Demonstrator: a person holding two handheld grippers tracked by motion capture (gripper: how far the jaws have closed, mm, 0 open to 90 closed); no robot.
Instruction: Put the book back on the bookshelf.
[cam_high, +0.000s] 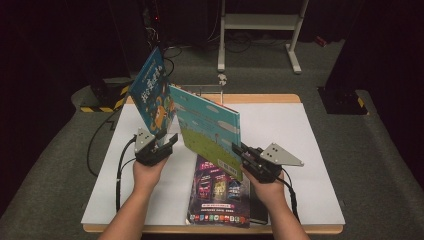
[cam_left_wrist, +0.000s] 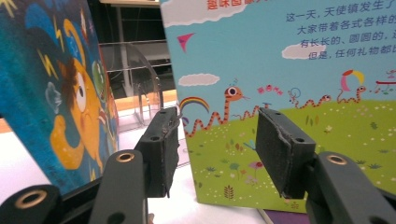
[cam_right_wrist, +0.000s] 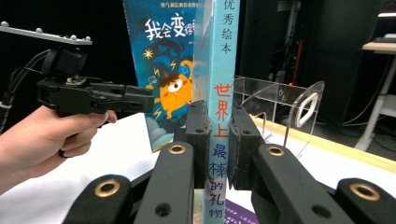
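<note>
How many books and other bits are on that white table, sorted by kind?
Picture books standing upright: 2, the dark blue monster book and the light blue snake-meadow book.
Books lying flat: 1, a purple-covered book.
Clear acrylic book stands: 1.
Hand-held grippers: 2, left gripper and right gripper.
Total: 6.

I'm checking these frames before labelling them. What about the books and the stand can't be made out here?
- Clear stand: in the high view, mostly hidden behind the green picture book.
- Left claw: in the high view, the dark blue book hides whether it touches that book.
- Purple book: upper part covered by the green picture book; cover print too small to read.
- Green picture book's title: cut off by the top edge in the left gripper view.
</note>
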